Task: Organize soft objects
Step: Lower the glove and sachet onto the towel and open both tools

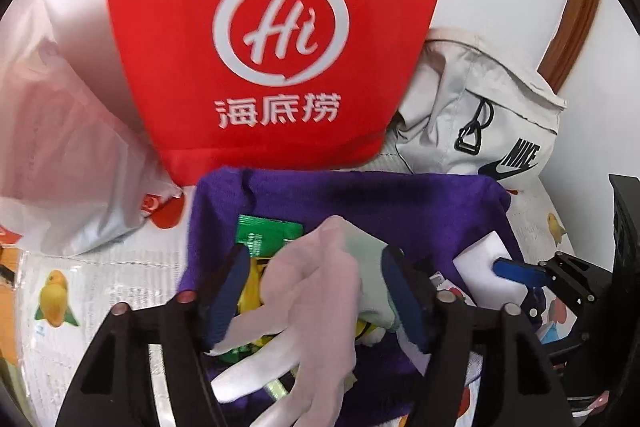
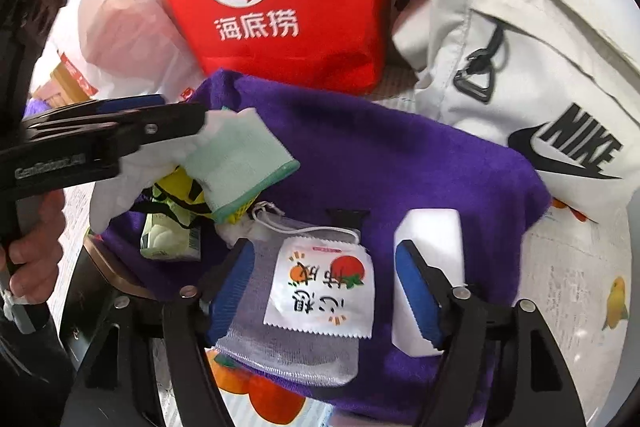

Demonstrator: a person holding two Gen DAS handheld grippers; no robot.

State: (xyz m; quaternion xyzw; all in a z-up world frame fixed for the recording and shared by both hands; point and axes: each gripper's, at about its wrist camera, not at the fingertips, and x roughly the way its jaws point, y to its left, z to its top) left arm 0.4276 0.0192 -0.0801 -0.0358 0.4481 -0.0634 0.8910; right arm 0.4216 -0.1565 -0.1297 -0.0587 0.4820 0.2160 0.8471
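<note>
Left wrist view, reading left to right: a translucent plastic bag (image 1: 68, 163) slumps at the far left, the red tote (image 1: 276, 39) stands behind the middle, and a white Nike bag (image 1: 488, 123) leans on the right. In front of them lies the purple towel (image 1: 360, 199), spread as the gathering spot. Your left gripper (image 1: 316, 291) stands apart over it, with the white glove (image 1: 308, 307) lying loosely between the blue pads; the pads do not appear to press on it, so the glove looks set down on the pile, not carried.

In the right wrist view the same glove shows its pale green cuff at the left, draped over a yellow and black item I cannot identify and a green packet (image 2: 168, 239). Further right, your right gripper (image 2: 326, 287) is also spread wide, straddling a grey mesh pouch (image 2: 288, 343) with a white sachet (image 2: 320, 287) on top; neither pad seems to pinch it. A white block (image 2: 430, 267) sits just beyond the right finger.

By my reckoning, the small soft things are collected on the towel. Still undone, I'd judge: bundling the towel or moving the pile into one of the bags.
</note>
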